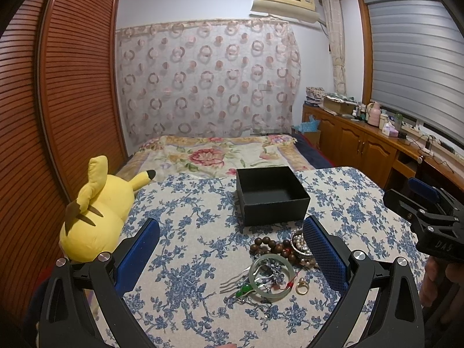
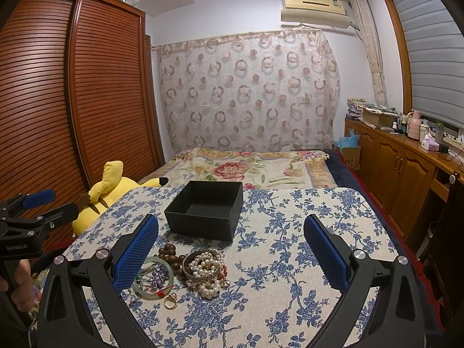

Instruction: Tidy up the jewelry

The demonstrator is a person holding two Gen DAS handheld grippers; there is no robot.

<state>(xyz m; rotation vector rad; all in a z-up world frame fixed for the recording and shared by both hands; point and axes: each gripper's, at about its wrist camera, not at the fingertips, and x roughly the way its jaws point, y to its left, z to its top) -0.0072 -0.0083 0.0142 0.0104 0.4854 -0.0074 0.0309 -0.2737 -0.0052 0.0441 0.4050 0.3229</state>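
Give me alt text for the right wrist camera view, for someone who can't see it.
An open gripper hovers over a blue floral tablecloth, where a pile of jewelry (pearls, wooden beads, a green bangle, a gold ring) lies in front of an empty black box. Behind are a bed, a yellow plush toy and a wooden wardrobe.

— Left gripper? 
— Held level, jaws spread wide, nothing between the blue pads.
— Right gripper? 
— Same: jaws wide apart, empty, held beside the left, a hand wrapped round its handle.
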